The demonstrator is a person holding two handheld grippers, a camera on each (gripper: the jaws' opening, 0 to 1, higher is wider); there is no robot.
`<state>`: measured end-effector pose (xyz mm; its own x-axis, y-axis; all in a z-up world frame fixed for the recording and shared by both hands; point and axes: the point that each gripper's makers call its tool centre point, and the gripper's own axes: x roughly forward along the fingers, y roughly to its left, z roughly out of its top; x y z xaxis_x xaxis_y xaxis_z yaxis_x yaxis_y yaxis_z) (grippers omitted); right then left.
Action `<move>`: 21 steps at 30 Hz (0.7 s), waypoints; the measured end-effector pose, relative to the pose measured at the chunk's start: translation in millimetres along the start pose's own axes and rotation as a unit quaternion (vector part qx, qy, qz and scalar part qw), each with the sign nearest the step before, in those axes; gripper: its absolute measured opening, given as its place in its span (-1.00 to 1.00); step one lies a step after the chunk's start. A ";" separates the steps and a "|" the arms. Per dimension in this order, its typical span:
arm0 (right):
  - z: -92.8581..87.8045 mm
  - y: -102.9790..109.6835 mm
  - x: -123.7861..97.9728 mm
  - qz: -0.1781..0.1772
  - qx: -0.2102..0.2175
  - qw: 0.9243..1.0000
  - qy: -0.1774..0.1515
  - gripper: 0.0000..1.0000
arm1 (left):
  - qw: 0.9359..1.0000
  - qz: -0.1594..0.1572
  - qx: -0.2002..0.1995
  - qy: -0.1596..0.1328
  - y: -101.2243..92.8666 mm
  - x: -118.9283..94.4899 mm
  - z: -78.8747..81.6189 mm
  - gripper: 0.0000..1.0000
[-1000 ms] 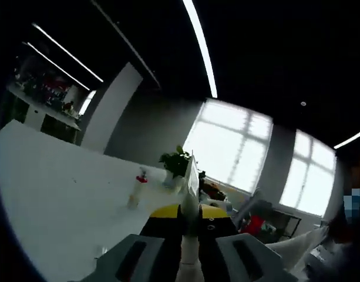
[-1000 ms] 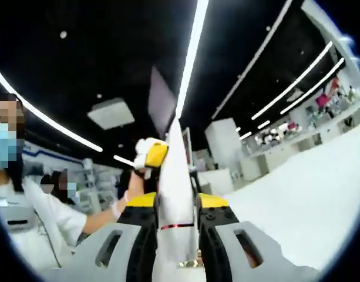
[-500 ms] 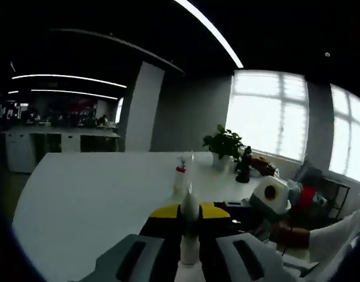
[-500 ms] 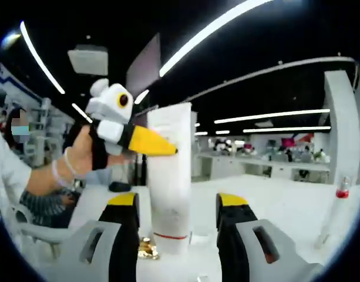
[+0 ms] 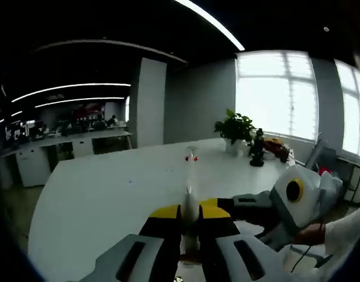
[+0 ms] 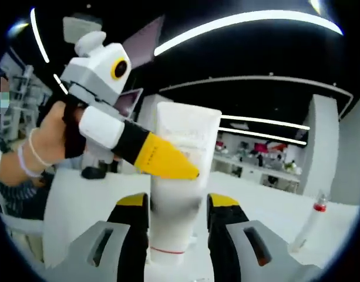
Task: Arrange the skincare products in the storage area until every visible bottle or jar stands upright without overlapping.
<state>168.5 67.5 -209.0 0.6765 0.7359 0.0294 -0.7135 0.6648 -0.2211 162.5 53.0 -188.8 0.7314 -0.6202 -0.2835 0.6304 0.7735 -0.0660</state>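
Open-plan office, dark ceiling with strip lights, bright windows; a potted plant (image 5: 234, 126) stands at the far end of the long white bench (image 5: 97, 200).

Right gripper view: white squeeze tube (image 6: 181, 176), matte plastic, flat crimped end up, red band near its base. It stands upright between the yellow-tipped jaws of the right claw (image 6: 178, 205), which sit close at its sides; contact looks likely, but I cannot tell whether they truly pinch it. The left claw (image 6: 162, 161) comes in from the left of this view, held in a person's hand (image 6: 53, 132), its tapered yellow tips pressed onto the tube's upper body. A clear slim bottle with a red collar (image 6: 312, 220) stands well apart on the bench.

Left gripper view: jaws nearly together on the tube's thin crimped edge (image 5: 189, 205), seen edge-on. The right claw's grey body (image 5: 297, 197) sits low right.

Judgement: step in hand is setting the tube upright. Soft walls will buckle under pressure, so squeeze lightly. Seat the cap end flat, then free one claw at a time, watching for lean.
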 end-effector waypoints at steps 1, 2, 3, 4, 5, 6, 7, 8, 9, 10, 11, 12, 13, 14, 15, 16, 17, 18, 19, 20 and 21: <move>-1.6 -1.9 1.1 -0.006 0.003 1.000 0.002 -0.33 | 1.000 0.002 0.001 0.000 -0.5 0.3 -0.3 -0.86; -2.1 -2.6 1.7 -0.008 0.008 1.000 0.001 -0.33 | 1.000 0.004 0.004 -0.001 -0.2 0.6 0.2 -0.86; -2.8 -2.3 0.6 -0.009 0.015 1.000 0.001 -0.34 | 1.000 0.006 0.006 0.000 0.1 0.6 0.4 -0.86; -3.4 -1.7 0.5 -0.010 0.023 1.000 0.001 -0.34 | 1.000 0.007 0.006 0.001 0.8 0.4 0.3 -0.86; -3.5 -1.3 0.3 -0.010 0.027 1.000 0.001 -0.34 | 1.000 0.007 0.006 0.001 0.7 0.3 0.3 -0.86; -3.7 -0.9 0.4 -0.009 0.030 1.000 0.001 -0.34 | 1.000 0.007 0.005 0.001 1.9 1.0 0.9 -0.86; -4.2 0.1 0.3 -0.009 0.040 0.999 0.001 -0.35 | 1.000 0.007 0.004 0.001 1.6 0.9 0.8 -0.86; -4.6 0.5 0.1 -0.008 0.042 0.999 0.002 -0.35 | 1.000 0.007 0.003 0.001 1.7 0.8 0.3 -0.86; -4.9 0.7 0.4 -0.008 0.043 0.999 0.003 -0.35 | 1.000 0.007 0.002 0.001 1.8 0.8 -0.2 -0.86; -5.7 1.8 0.5 -0.008 0.043 0.999 0.004 -0.35 | 1.000 0.007 -0.001 0.002 2.0 0.8 -1.4 -0.85; -6.4 2.3 1.0 -0.008 0.043 0.999 0.005 -0.35 | 1.000 0.008 -0.003 0.002 2.4 0.9 -2.5 -0.85; -7.2 3.1 1.2 -0.009 0.043 0.999 0.006 -0.35 | 1.000 0.008 -0.005 0.002 2.6 1.0 -3.1 -0.85; -8.2 3.6 2.0 -0.010 0.043 0.999 0.008 -0.35 | 1.000 0.009 -0.007 0.003 2.9 1.1 -4.3 -0.85; -9.3 3.7 2.5 -0.012 0.044 0.999 0.011 -0.35 | 1.000 0.010 -0.008 0.002 4.4 1.9 -4.4 -0.85; -10.0 3.5 3.5 -0.015 0.046 0.999 0.013 -0.35 | 1.000 0.012 -0.009 0.002 4.9 2.7 -5.1 -0.85; -10.9 4.2 4.2 -0.017 0.047 0.999 0.016 -0.34 | 1.000 0.014 -0.010 0.003 6.4 3.7 -5.1 -0.85; -11.5 4.0 5.6 -0.017 0.047 0.999 0.018 -0.34 | 1.000 0.015 -0.010 0.005 7.1 4.1 -5.6 -0.85; -11.8 3.8 5.8 -0.017 0.047 0.999 0.018 -0.34 | 1.000 0.015 -0.010 0.006 7.3 4.1 -5.7 -0.85; -12.6 4.1 7.0 -0.015 0.052 0.998 0.018 -0.34 | 1.000 0.016 -0.011 0.008 7.5 3.8 -6.7 -0.85; -12.8 4.5 7.4 -0.014 0.053 0.998 0.017 -0.33 | 1.000 0.015 -0.011 0.010 7.2 3.5 -7.4 -0.85; -12.6 4.6 7.9 -0.015 0.055 0.998 0.015 -0.31 | 1.000 0.014 -0.012 0.011 6.8 3.4 -7.8 -0.85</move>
<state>172.9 74.8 -222.0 0.7014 0.7127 0.0050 -0.7078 0.6974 -0.1125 167.2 57.2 -197.7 0.7423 -0.5957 -0.3069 0.6035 0.7933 -0.0804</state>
